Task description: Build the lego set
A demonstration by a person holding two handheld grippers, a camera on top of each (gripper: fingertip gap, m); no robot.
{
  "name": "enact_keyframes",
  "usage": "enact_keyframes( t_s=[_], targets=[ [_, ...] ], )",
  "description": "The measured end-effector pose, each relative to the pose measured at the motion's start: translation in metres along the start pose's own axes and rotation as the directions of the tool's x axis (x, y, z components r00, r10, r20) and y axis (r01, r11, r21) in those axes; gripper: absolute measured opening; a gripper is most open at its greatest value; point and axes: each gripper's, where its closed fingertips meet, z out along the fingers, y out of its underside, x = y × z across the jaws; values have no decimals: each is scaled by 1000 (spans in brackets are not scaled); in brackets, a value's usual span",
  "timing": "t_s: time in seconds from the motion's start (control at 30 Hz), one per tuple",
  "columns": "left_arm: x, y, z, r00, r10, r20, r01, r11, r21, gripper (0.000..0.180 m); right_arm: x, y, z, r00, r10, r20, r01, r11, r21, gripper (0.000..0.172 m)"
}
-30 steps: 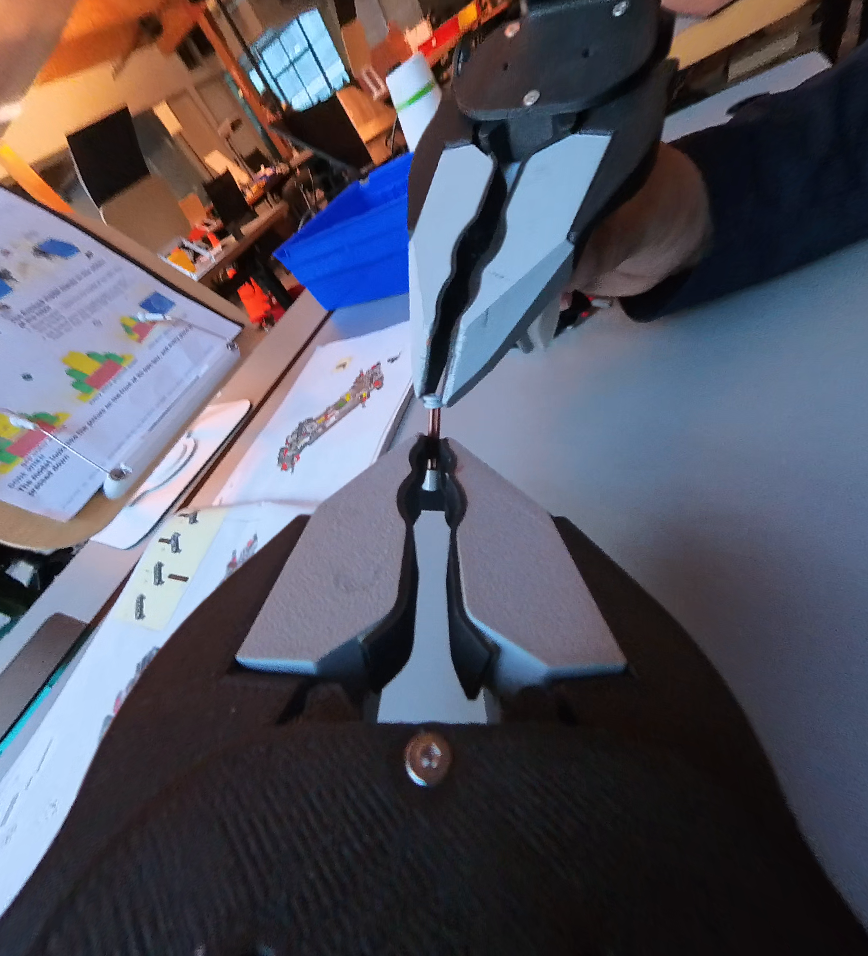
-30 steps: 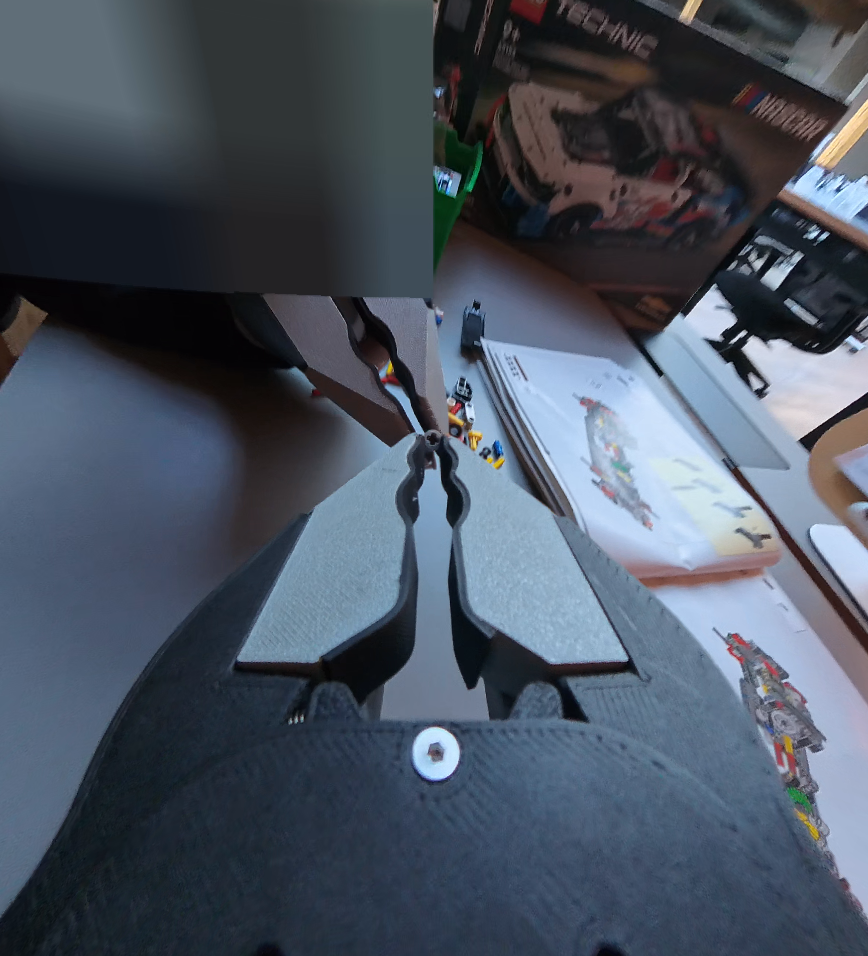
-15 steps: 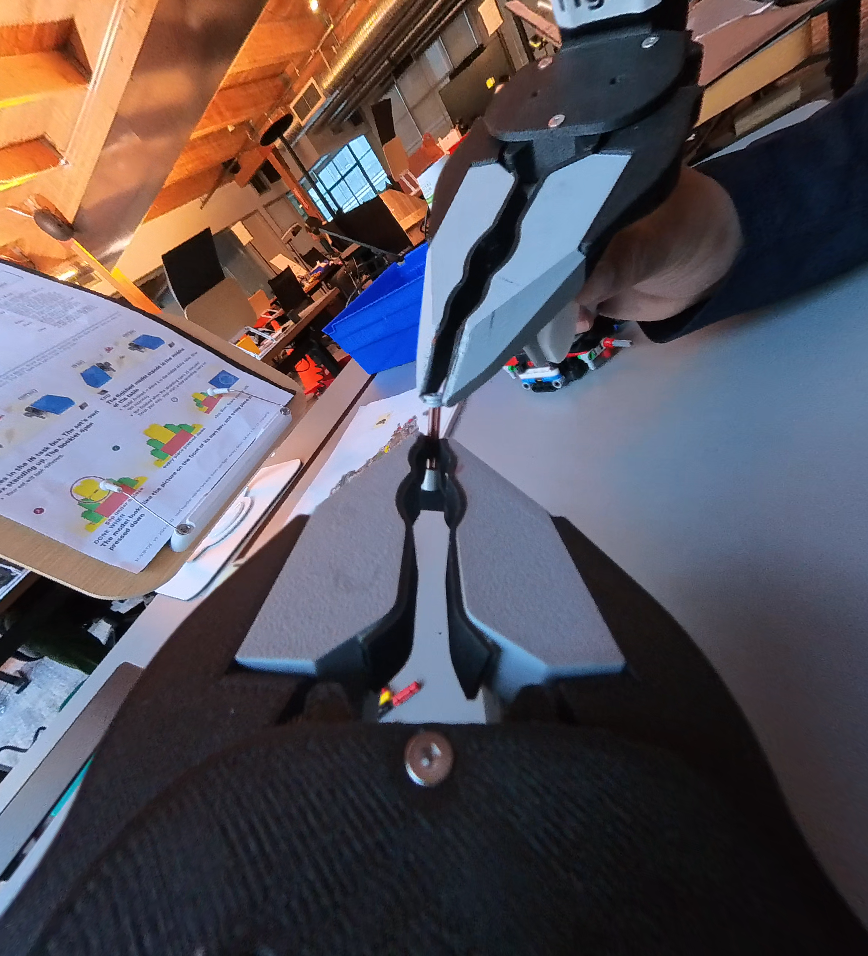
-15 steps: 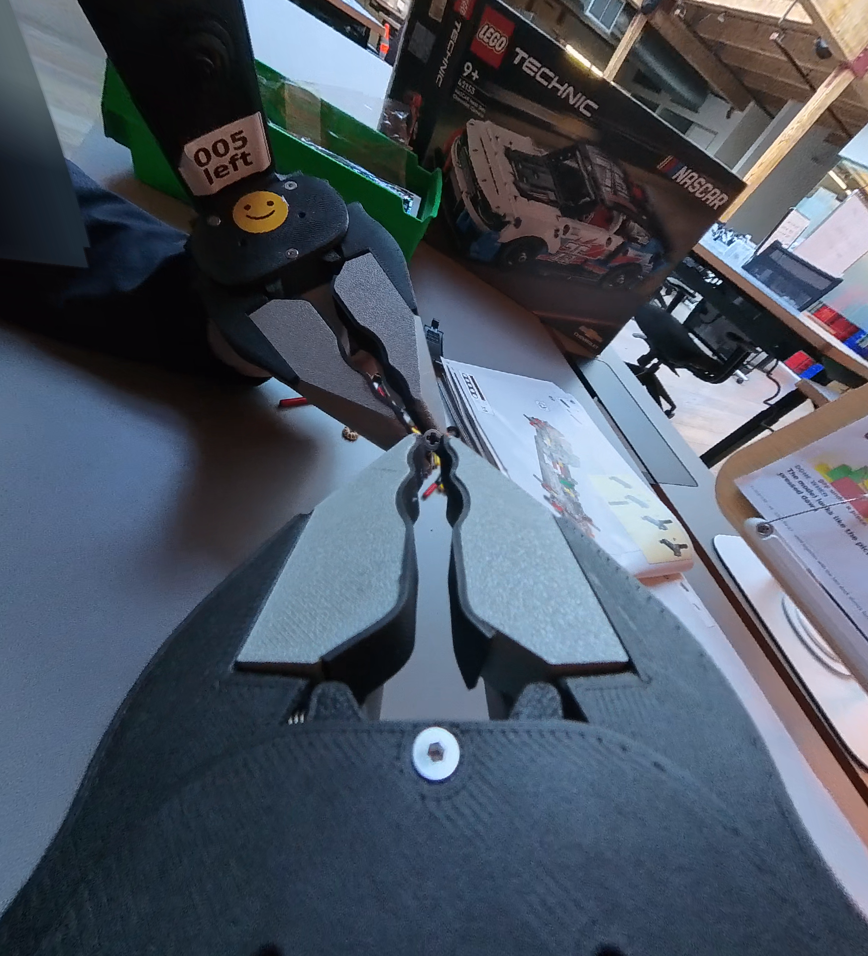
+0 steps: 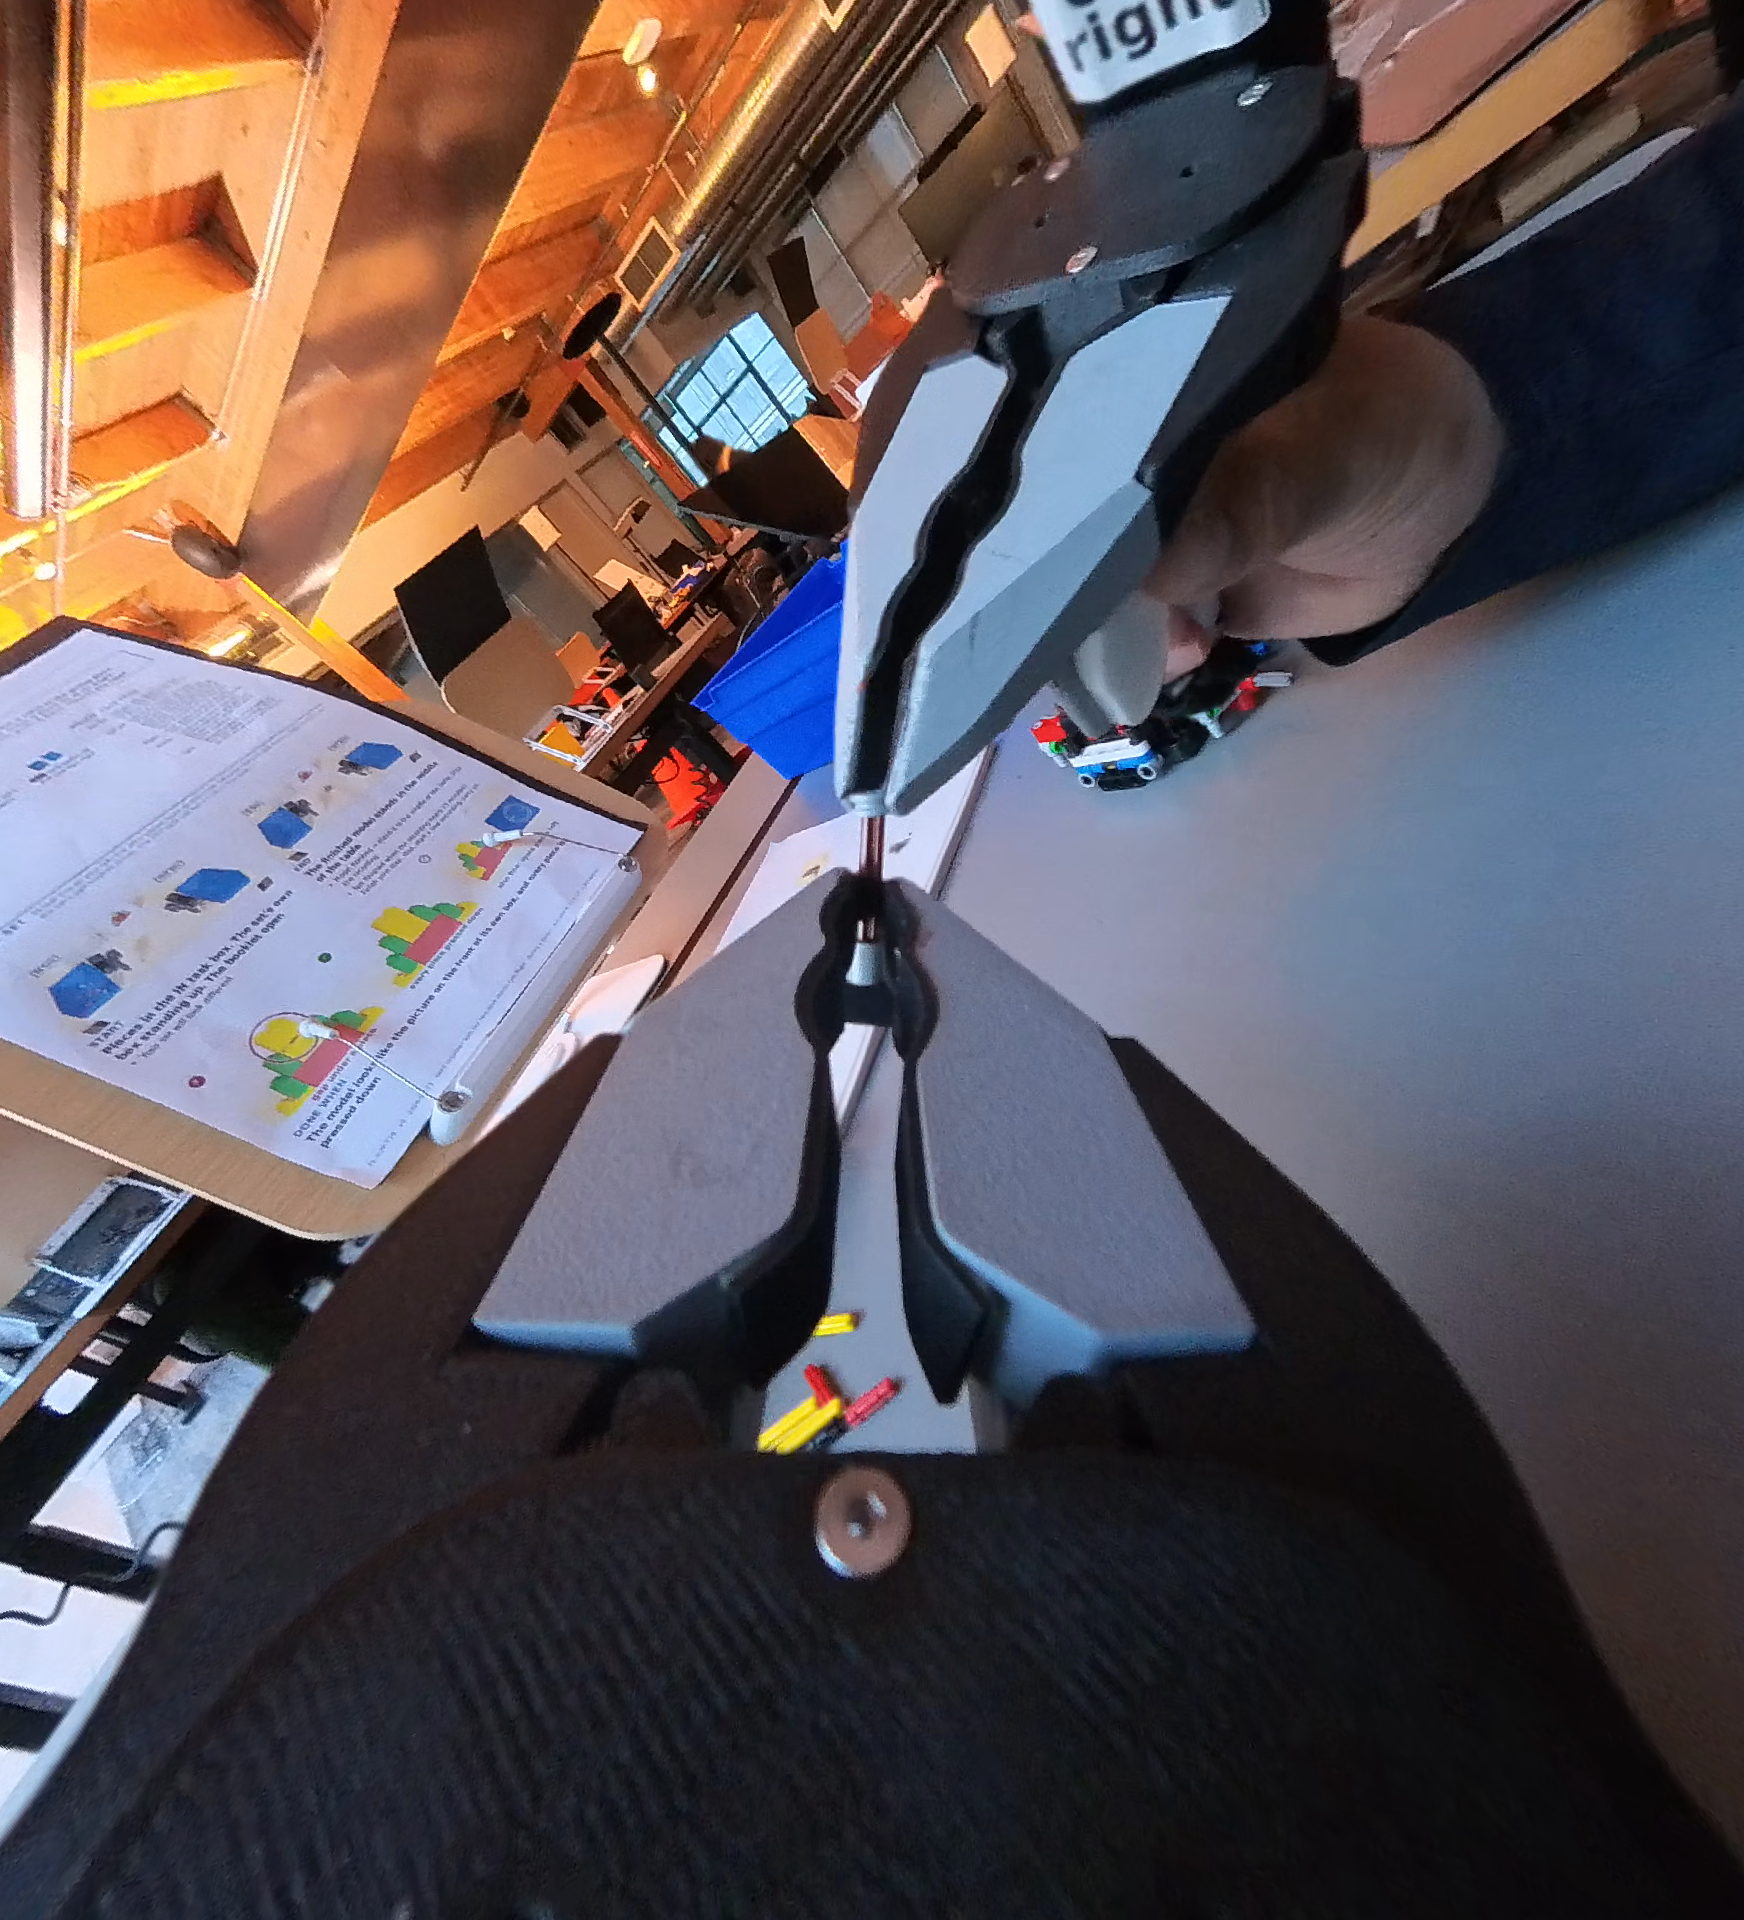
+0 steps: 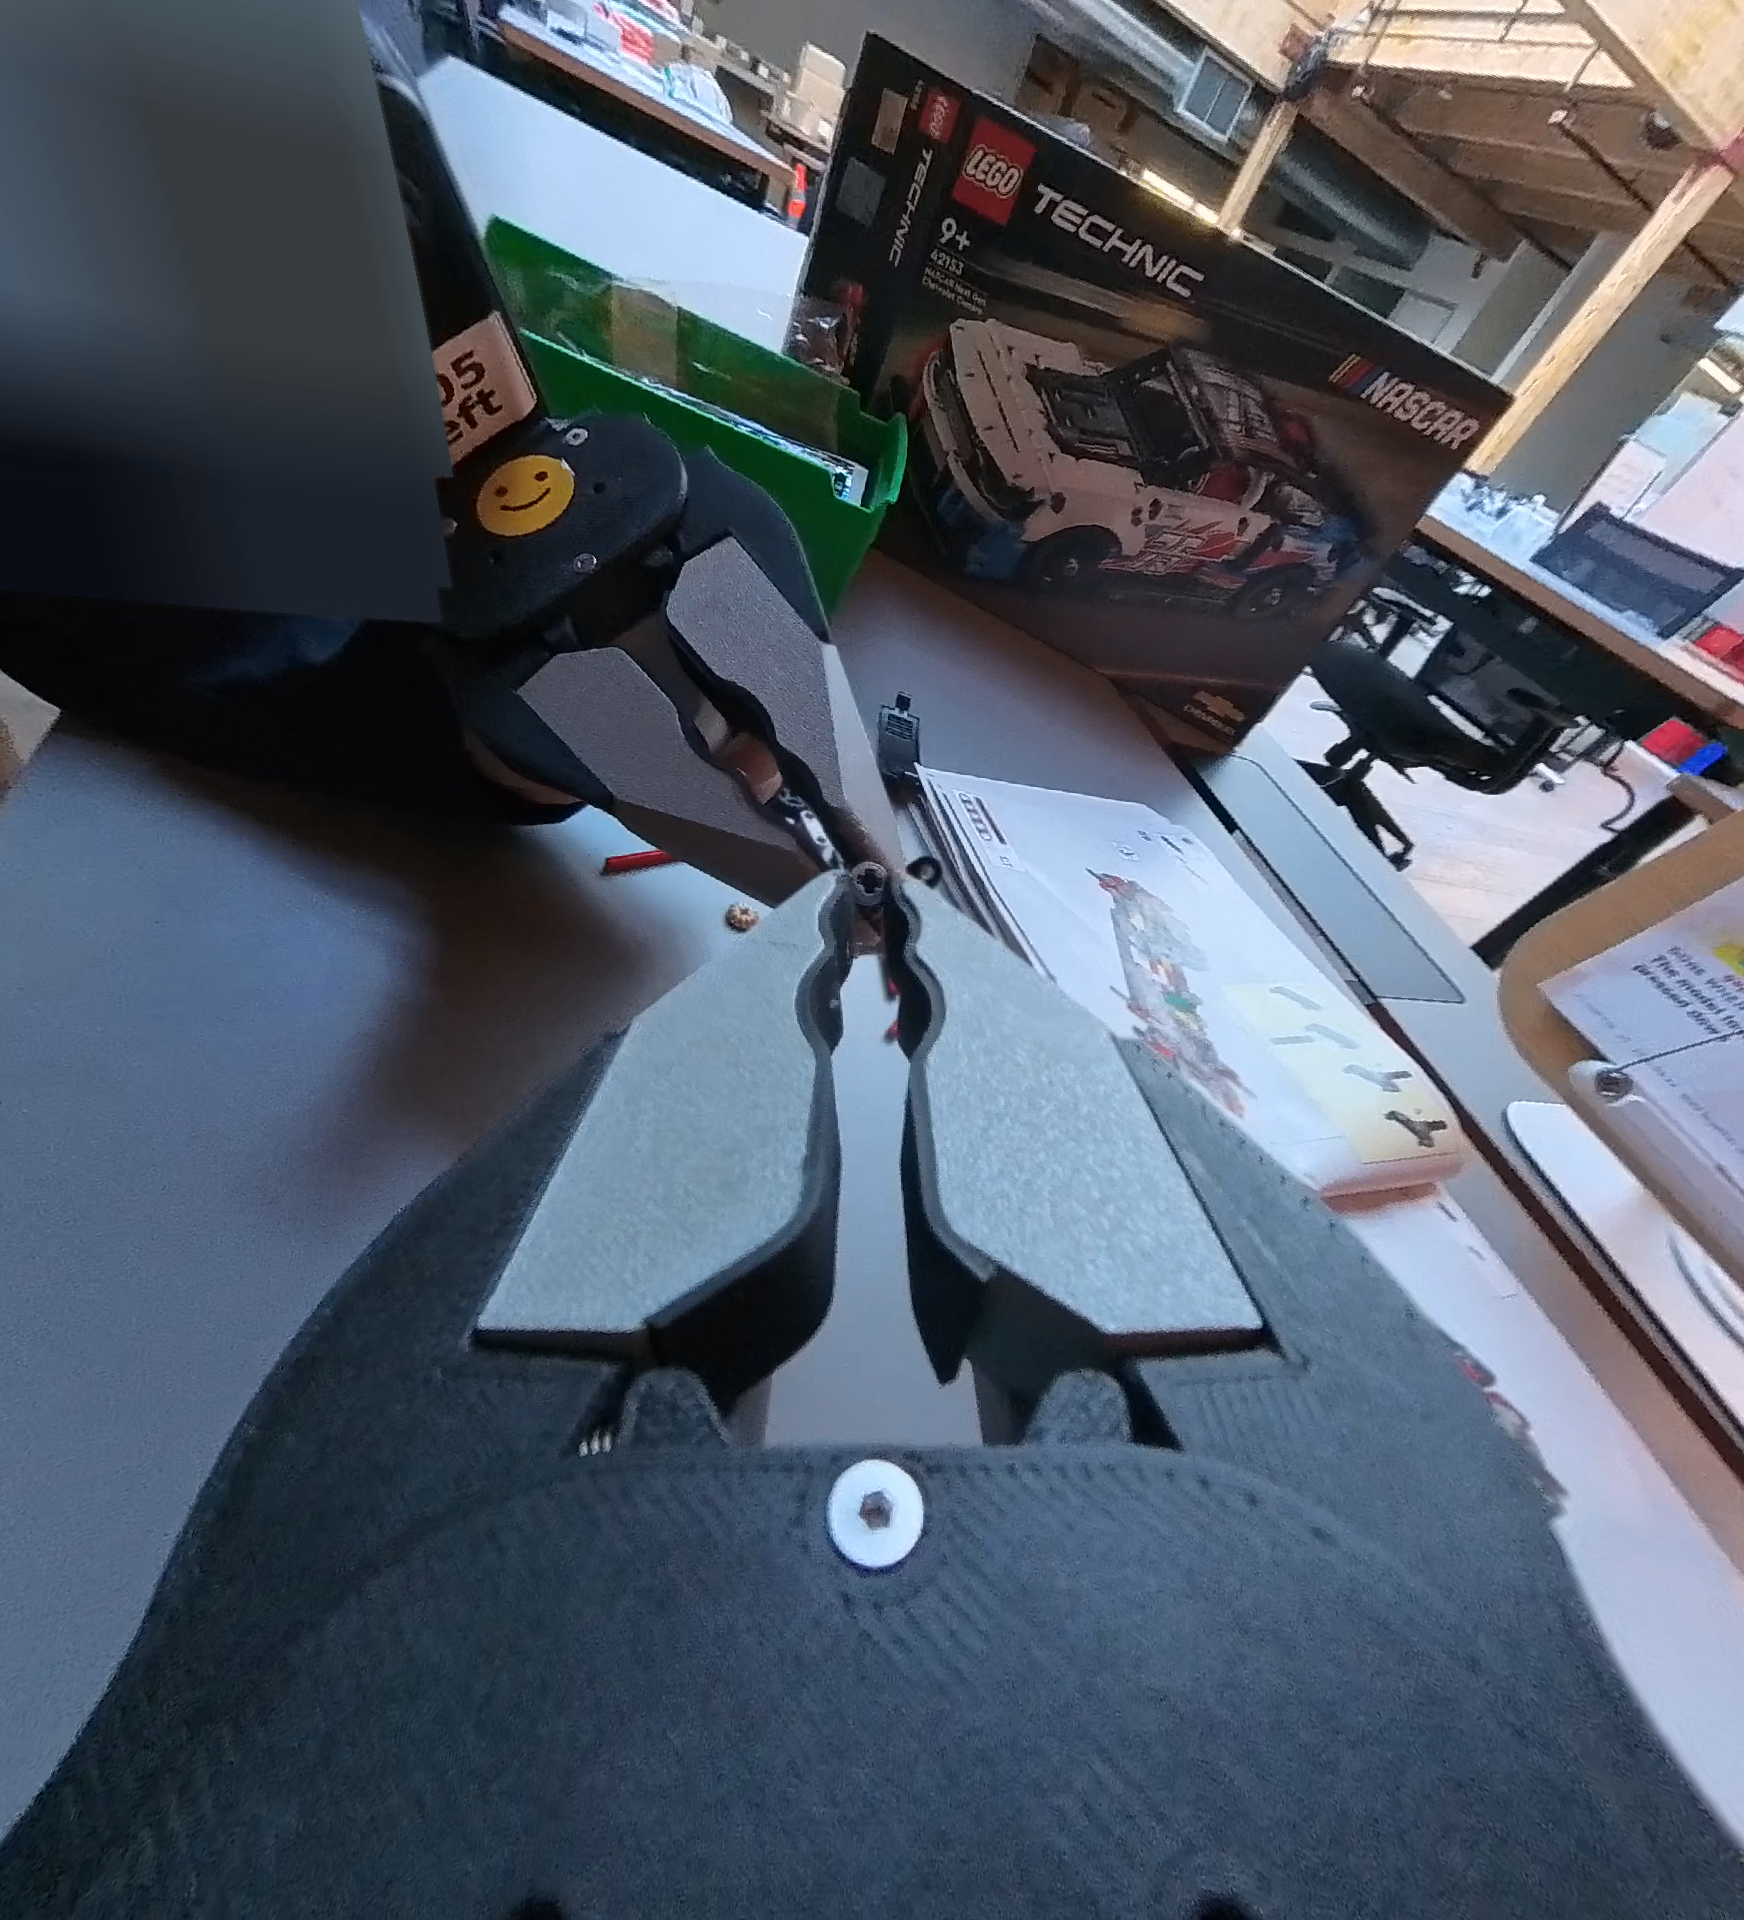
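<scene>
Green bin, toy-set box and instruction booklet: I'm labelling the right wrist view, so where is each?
green bin (image 6: 795, 473): right wrist view, on its front wall.
toy-set box (image 6: 1159, 436): right wrist view, on its printed front face.
instruction booklet (image 6: 1159, 935): right wrist view, on the open top page.

Booklet (image 6: 1138, 966) on table (image 6: 224, 1039) – box (image 6: 1138, 436) behind, bin (image 6: 743, 436) left of box.

Timber ceiling beams (image 5: 224, 208) upper left, warm orange light, window (image 5: 733, 379) upper centre, grey table (image 5: 1367, 987) right, office chair (image 6: 1408, 717) right.
</scene>
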Motion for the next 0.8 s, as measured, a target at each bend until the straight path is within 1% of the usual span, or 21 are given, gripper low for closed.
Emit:
enact_keyframes(
  t_s=[0.2,0.37,0.47,0.63,0.7,0.8],
  targets=[
    [0,6,2,999,45,14,-44,997,-58,2,4,7,2,995,94,36,-94,996,4,2],
    [1,8,3,999,30,22,-28,995,-101,2,4,9,1,981,178,82,-181,983,32,2],
    [4,12,4,998,-63,-11,61,991,-122,2,5,15,2,985,155,79,-157,987,23,3],
    [10,24,8,975,-214,-56,202,965,-170,2,7,28,4,995,79,53,-76,996,-55,3],
    [11,27,9,973,-224,-61,210,961,-182,2,7,31,5,996,68,53,-64,995,-72,3],
    [12,30,9,978,-200,-62,184,962,-202,2,6,35,7,992,97,78,-90,992,-87,3]
  ],
)
